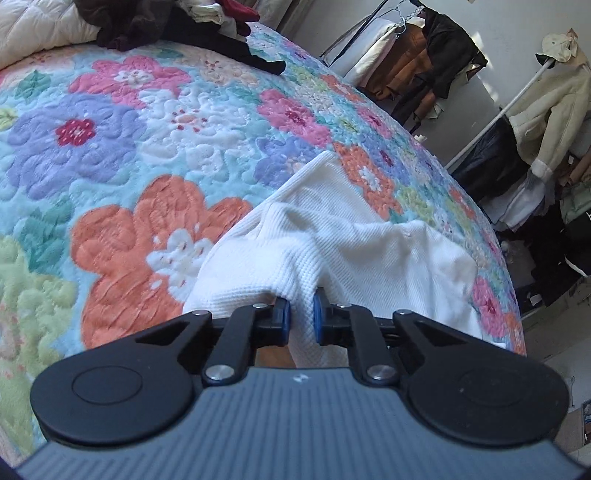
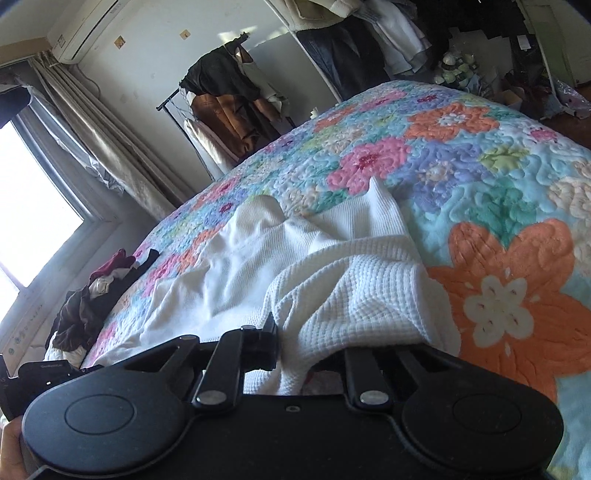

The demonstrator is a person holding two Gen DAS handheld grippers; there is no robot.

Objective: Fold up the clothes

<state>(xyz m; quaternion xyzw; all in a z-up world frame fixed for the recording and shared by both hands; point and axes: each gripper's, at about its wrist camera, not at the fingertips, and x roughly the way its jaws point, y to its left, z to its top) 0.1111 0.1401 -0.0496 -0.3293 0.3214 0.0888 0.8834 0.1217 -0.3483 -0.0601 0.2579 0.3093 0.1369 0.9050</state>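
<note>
A white waffle-knit garment (image 1: 332,243) lies on the floral quilt (image 1: 129,155) of a bed. My left gripper (image 1: 302,319) is shut on a bunched fold of it, the cloth pinched between the blue pads (image 1: 284,317). In the right wrist view the same white garment (image 2: 332,280) drapes over my right gripper (image 2: 310,347). The cloth hides its right finger; the left finger (image 2: 267,341) shows beside the fold. The right gripper is shut on the garment's thick edge. The garment is crumpled, with one corner pointing up the bed.
A pile of dark and red clothes (image 1: 177,26) lies at the far end of the bed, also in the right wrist view (image 2: 99,291). Clothes racks (image 1: 436,62) with coats stand past the bed's edge. A window with curtains (image 2: 48,177) is at the left.
</note>
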